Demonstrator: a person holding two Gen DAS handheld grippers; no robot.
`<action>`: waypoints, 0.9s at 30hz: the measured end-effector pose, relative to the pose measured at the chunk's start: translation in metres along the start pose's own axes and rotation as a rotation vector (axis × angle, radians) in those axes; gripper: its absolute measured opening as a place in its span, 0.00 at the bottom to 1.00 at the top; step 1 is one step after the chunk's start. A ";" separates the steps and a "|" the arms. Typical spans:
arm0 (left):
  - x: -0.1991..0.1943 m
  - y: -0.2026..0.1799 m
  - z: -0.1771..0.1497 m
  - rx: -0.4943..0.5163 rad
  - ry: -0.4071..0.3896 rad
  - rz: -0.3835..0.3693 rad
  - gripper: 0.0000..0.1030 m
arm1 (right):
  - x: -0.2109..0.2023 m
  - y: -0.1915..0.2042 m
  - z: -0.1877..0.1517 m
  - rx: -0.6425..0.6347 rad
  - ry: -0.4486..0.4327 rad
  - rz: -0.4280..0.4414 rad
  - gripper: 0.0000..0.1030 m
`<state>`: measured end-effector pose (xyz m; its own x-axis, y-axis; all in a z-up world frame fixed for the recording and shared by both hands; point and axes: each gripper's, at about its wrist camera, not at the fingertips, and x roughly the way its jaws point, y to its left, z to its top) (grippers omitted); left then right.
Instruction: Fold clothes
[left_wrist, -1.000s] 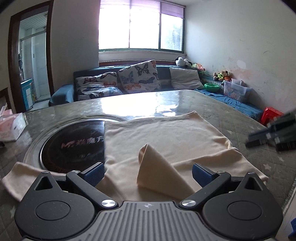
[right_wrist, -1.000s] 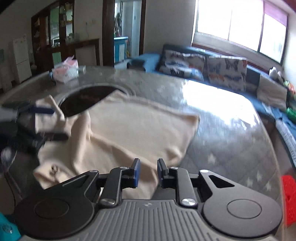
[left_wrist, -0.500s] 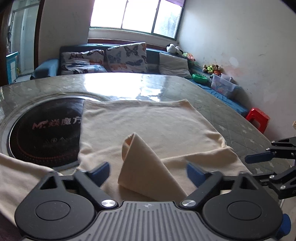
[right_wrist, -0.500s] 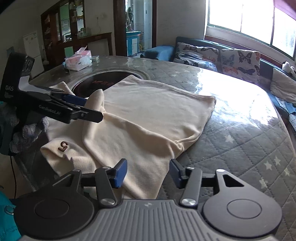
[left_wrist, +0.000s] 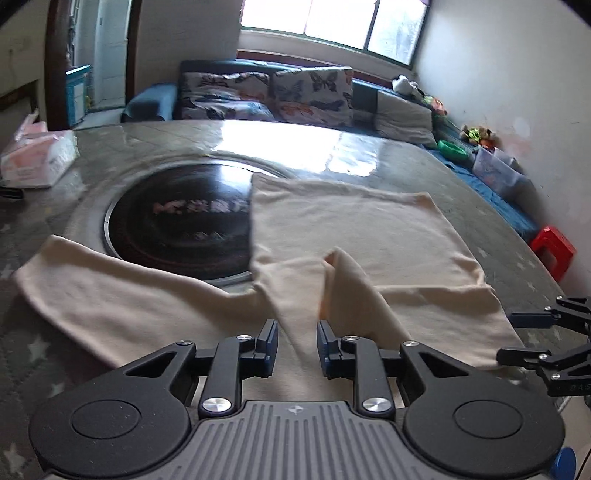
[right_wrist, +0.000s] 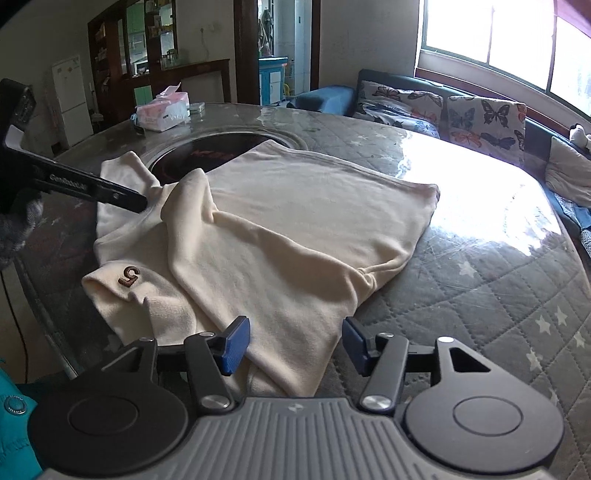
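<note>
A cream long-sleeved top (left_wrist: 351, 236) lies spread on the round table, also in the right wrist view (right_wrist: 295, 221), with a brown "5" patch (right_wrist: 129, 276) near its collar. One sleeve (left_wrist: 92, 288) stretches left past the dark hob. My left gripper (left_wrist: 295, 345) has its jaws narrowed around a raised fold of the cloth; whether they pinch it I cannot tell. It also shows in the right wrist view (right_wrist: 142, 203) touching the fold. My right gripper (right_wrist: 291, 345) is open over the top's near edge and shows at the right in the left wrist view (left_wrist: 517, 336).
A round black hob (left_wrist: 177, 225) is set in the quilted table (right_wrist: 498, 295). A pink tissue pack (left_wrist: 37, 155) sits at the far left. A sofa with butterfly cushions (left_wrist: 295, 92) stands behind; a red stool (left_wrist: 554, 251) is on the floor at the right.
My left gripper's jaws have narrowed around the raised fold and its view has swung left, showing the sleeve. My right gripper has opened from nearly shut to wide.
</note>
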<state>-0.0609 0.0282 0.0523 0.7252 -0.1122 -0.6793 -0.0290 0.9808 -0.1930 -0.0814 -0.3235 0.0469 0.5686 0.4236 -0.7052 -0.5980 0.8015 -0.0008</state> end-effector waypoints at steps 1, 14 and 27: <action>-0.002 0.001 0.001 0.001 -0.011 -0.014 0.34 | -0.001 0.000 0.000 0.001 -0.003 -0.001 0.55; 0.027 -0.028 -0.010 0.172 -0.042 -0.082 0.20 | 0.002 0.006 0.006 0.003 -0.029 0.015 0.55; -0.006 -0.004 0.006 0.119 -0.019 -0.024 0.09 | 0.003 0.007 0.010 -0.004 -0.050 0.016 0.55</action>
<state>-0.0609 0.0259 0.0620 0.7376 -0.1342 -0.6618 0.0697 0.9899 -0.1231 -0.0782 -0.3127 0.0521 0.5863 0.4573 -0.6687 -0.6096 0.7927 0.0076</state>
